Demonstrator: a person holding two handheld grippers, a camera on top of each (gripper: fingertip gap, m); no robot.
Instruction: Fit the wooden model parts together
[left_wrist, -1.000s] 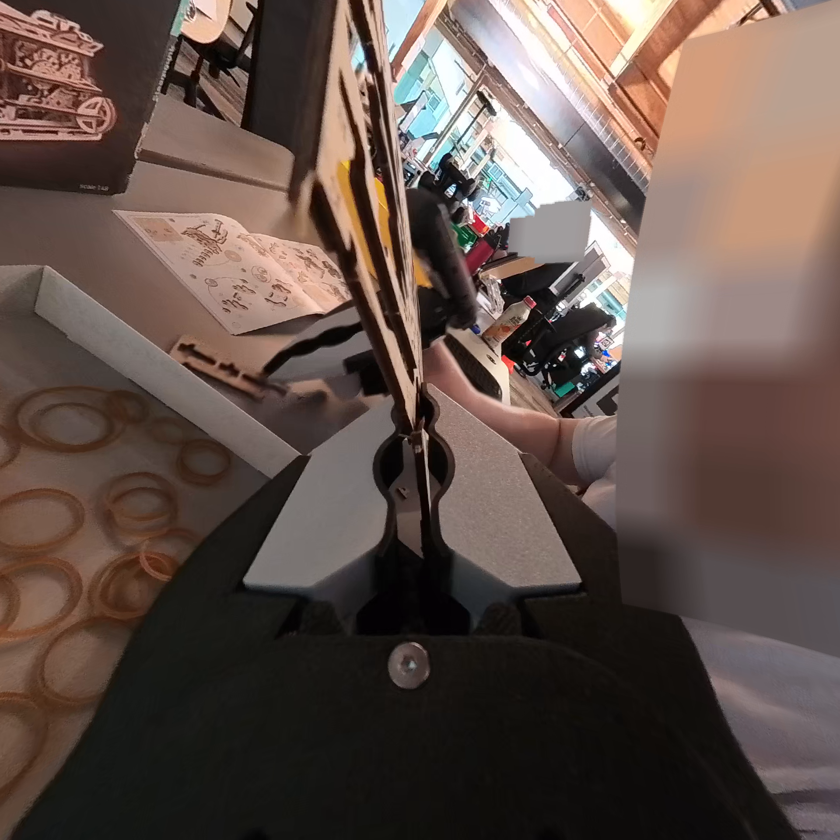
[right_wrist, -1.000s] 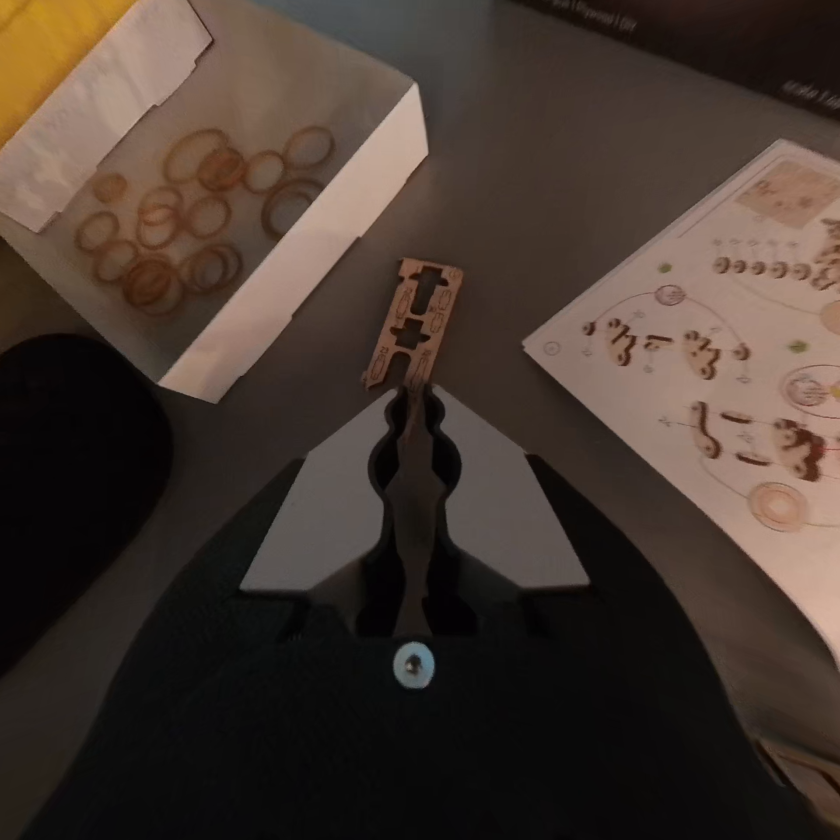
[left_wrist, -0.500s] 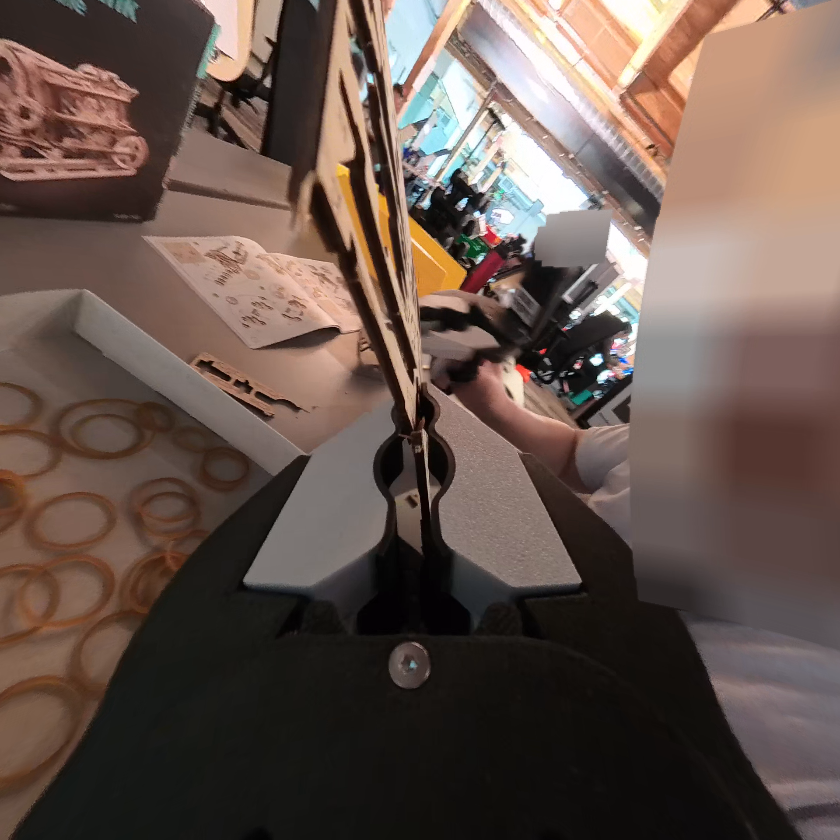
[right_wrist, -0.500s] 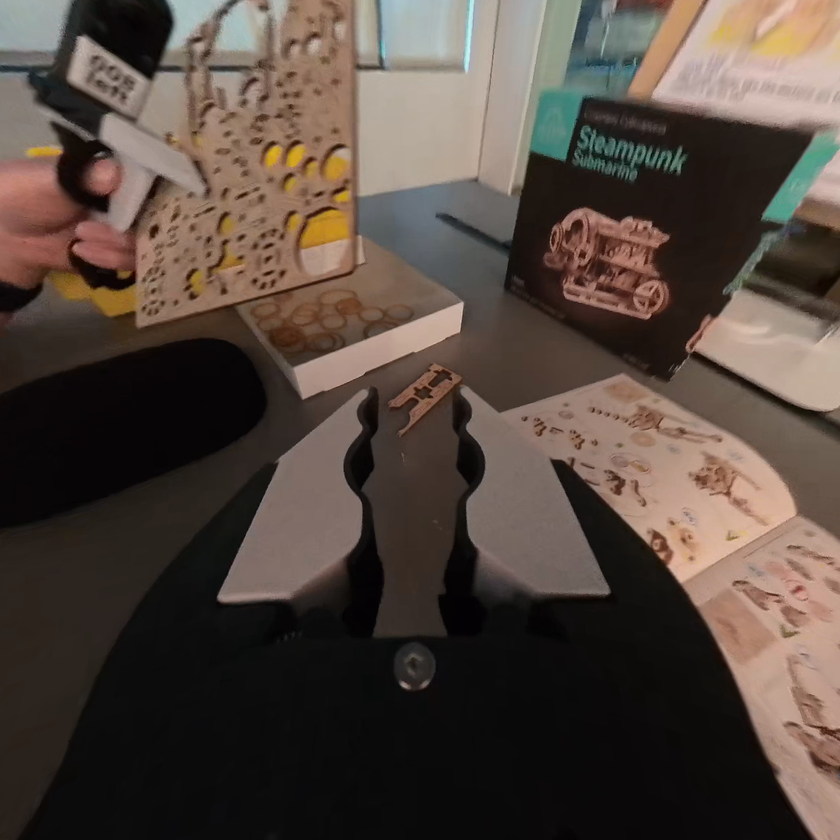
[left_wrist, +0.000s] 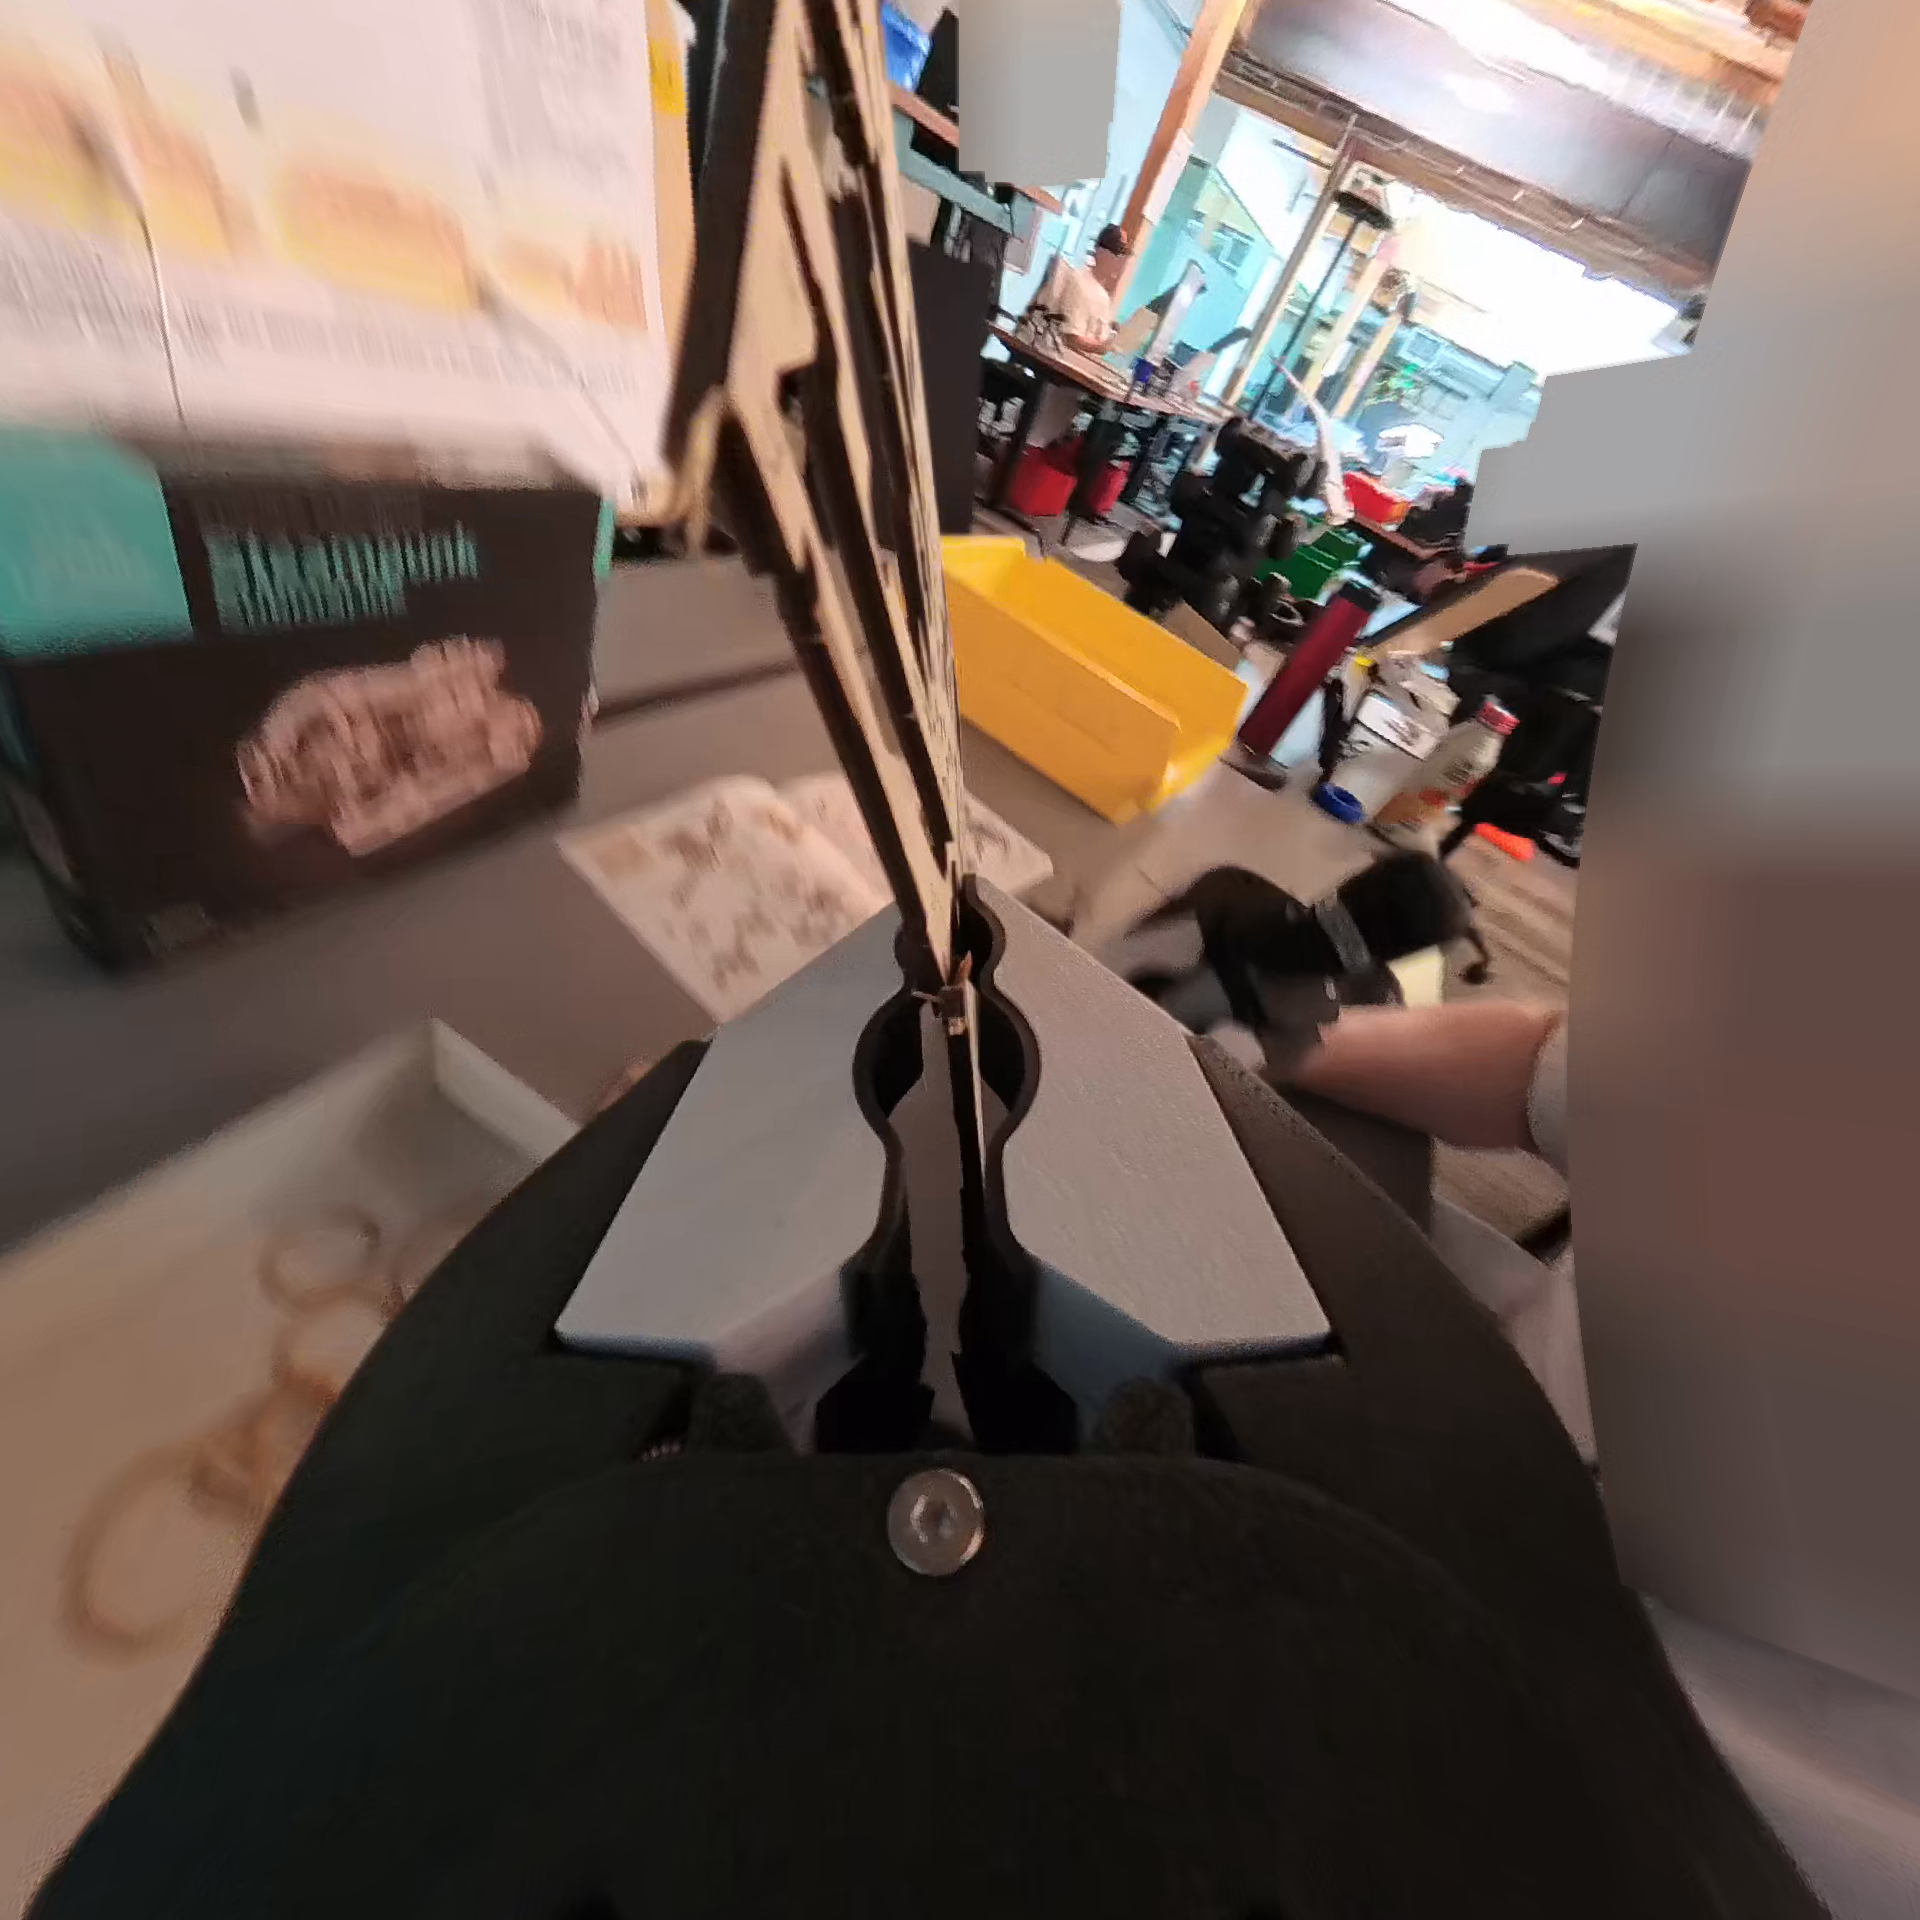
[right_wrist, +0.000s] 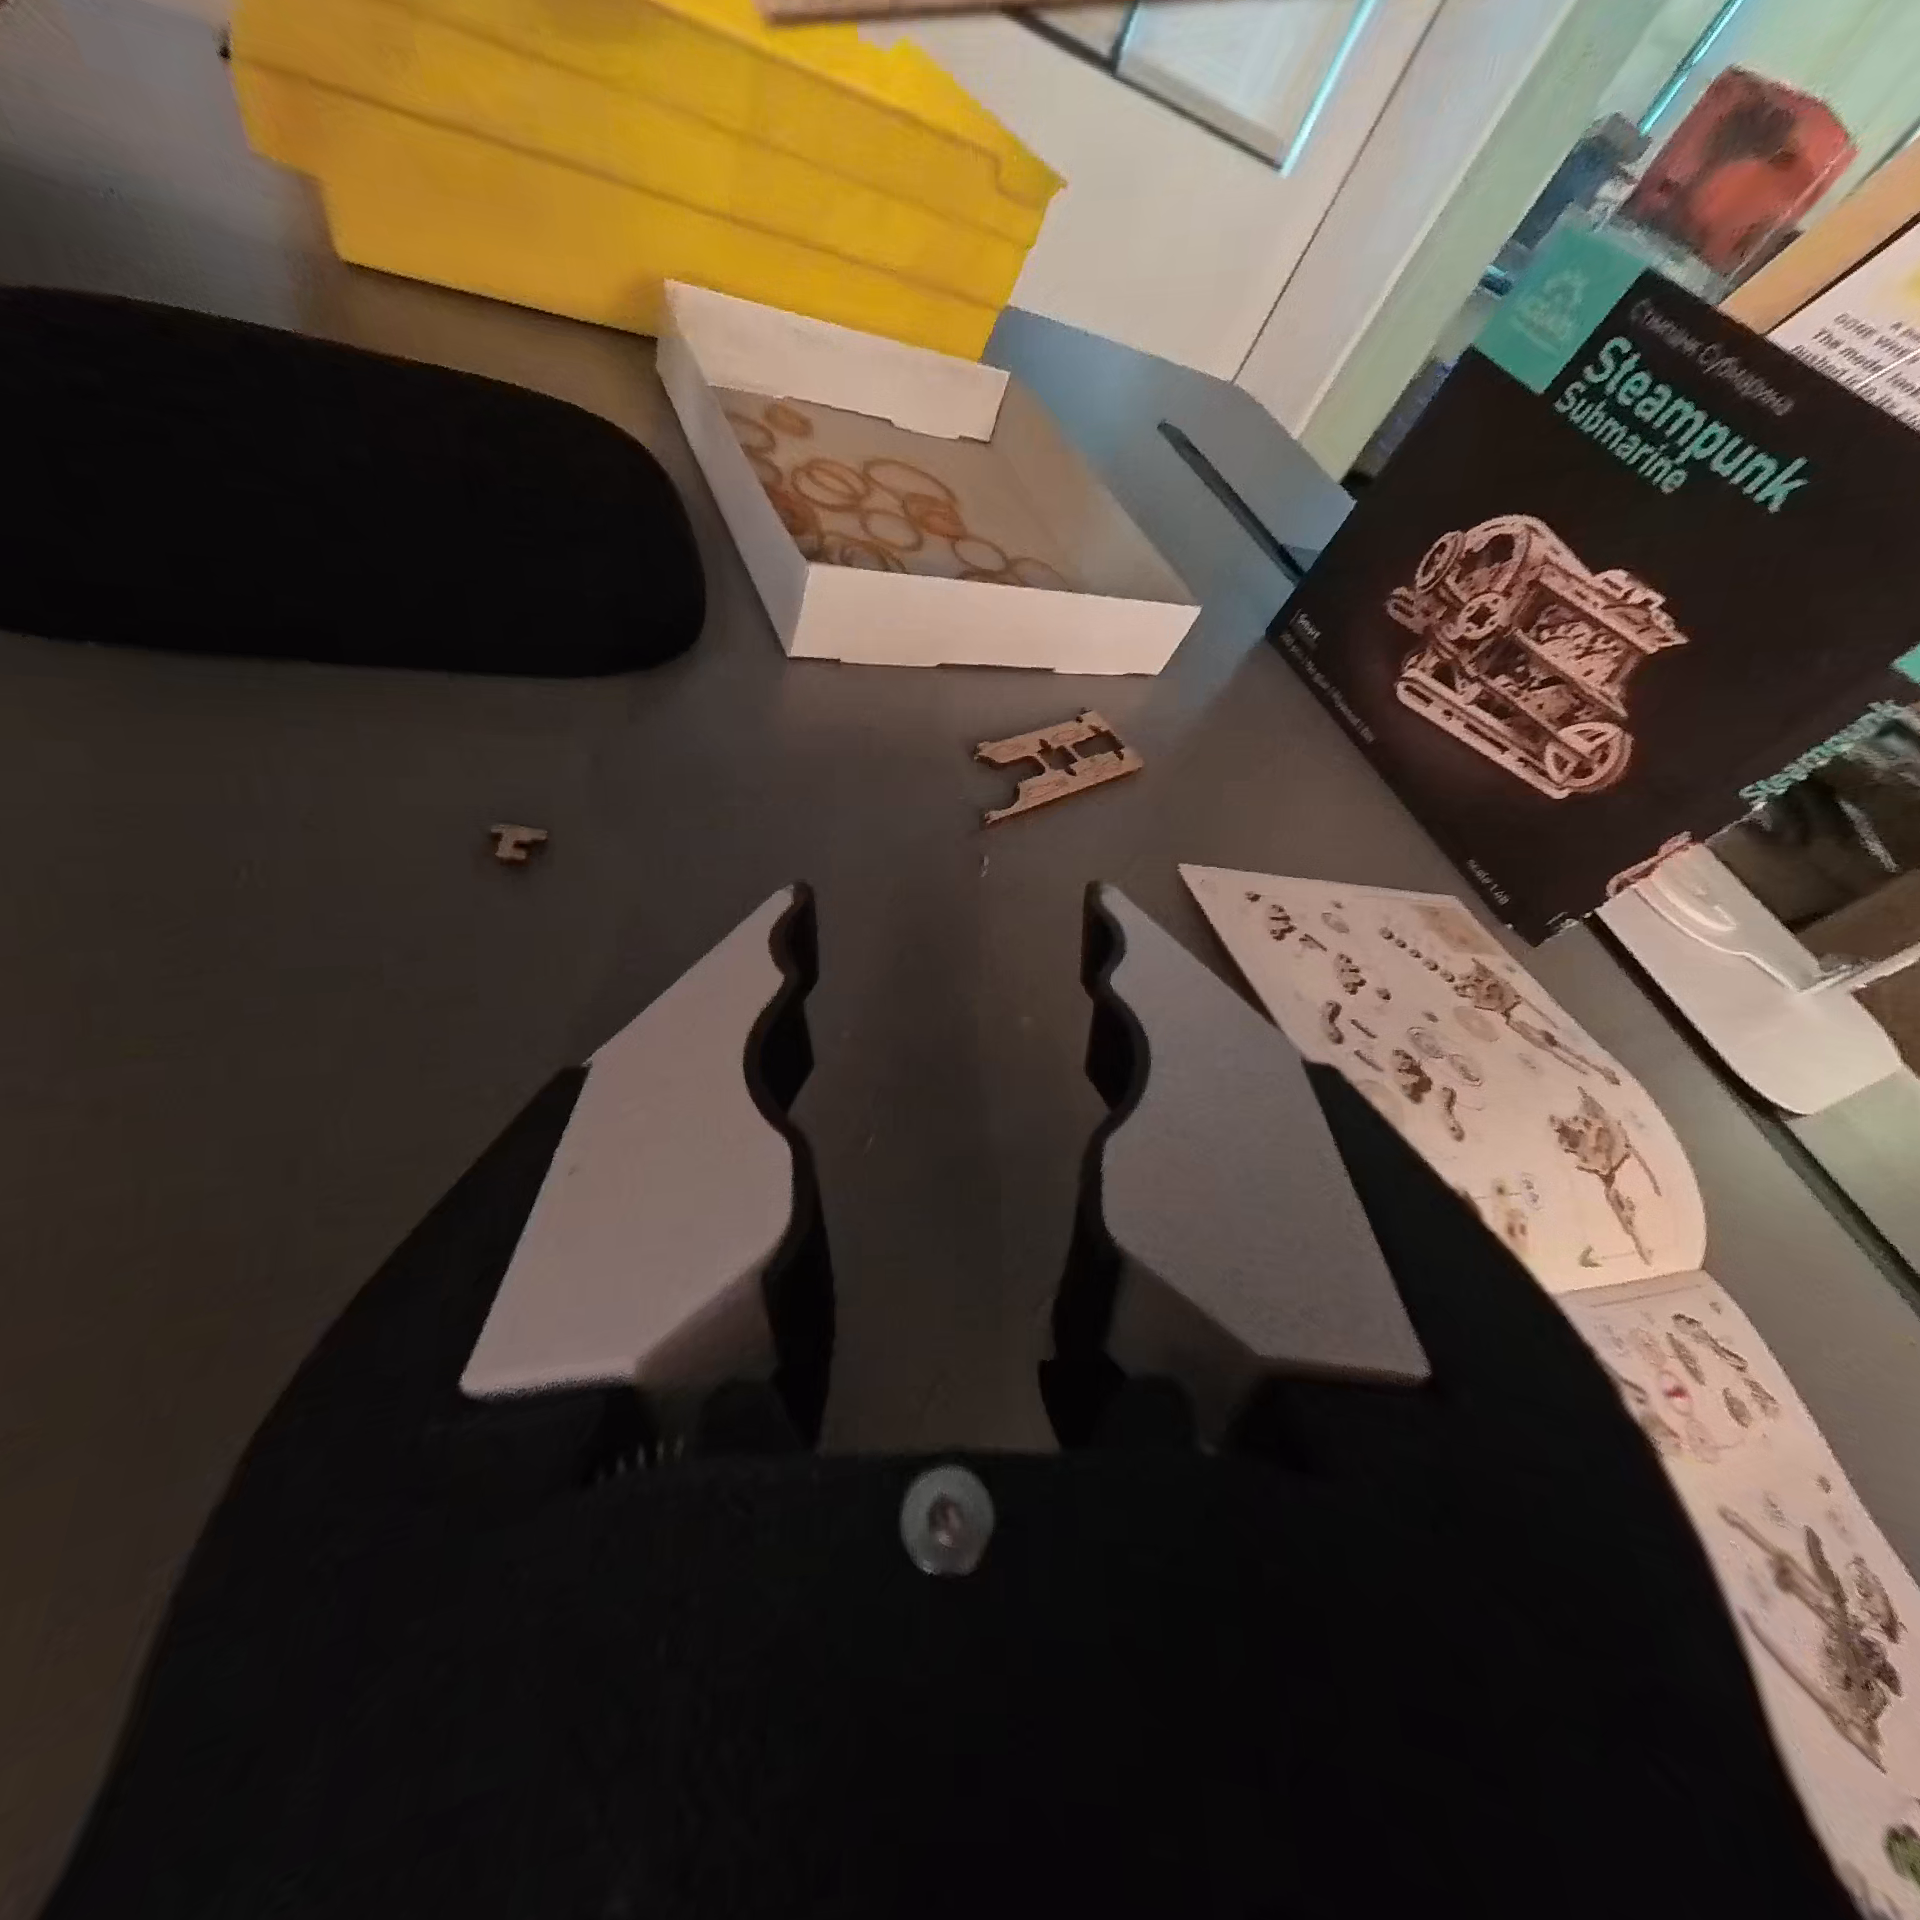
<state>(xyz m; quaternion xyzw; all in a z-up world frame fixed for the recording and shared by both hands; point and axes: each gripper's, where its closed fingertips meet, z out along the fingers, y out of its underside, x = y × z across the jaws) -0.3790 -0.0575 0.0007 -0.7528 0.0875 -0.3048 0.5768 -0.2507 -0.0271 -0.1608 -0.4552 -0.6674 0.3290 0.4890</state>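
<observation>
My left gripper (left_wrist: 951, 940) is shut on the lower edge of a thin laser-cut wooden parts sheet (left_wrist: 831, 447), held upright and edge-on to the camera. My right gripper (right_wrist: 948, 904) is open and empty, low over the grey table (right_wrist: 312, 987). A flat wooden part with cut-out slots (right_wrist: 1055, 774) lies on the table just beyond the right fingers. A small wooden piece (right_wrist: 516, 842) lies to its left. The right gripper also shows blurred in the left wrist view (left_wrist: 1299, 945), held by a hand.
A white tray of rubber bands (right_wrist: 977, 623), yellow bins (right_wrist: 644, 197) and a black pad (right_wrist: 312, 488) stand behind the parts. The dark model box (right_wrist: 1579, 623) and the open instruction booklet (right_wrist: 1455, 1091) are at the right. Across from one pair of fingers to the other is roughly 20 centimeters. About 8 centimeters separates my right fingertips from the small wooden piece (right_wrist: 516, 842).
My right gripper let go of the slotted wooden part, opened and drew back from it. My left gripper swung its view, still holding the sheet.
</observation>
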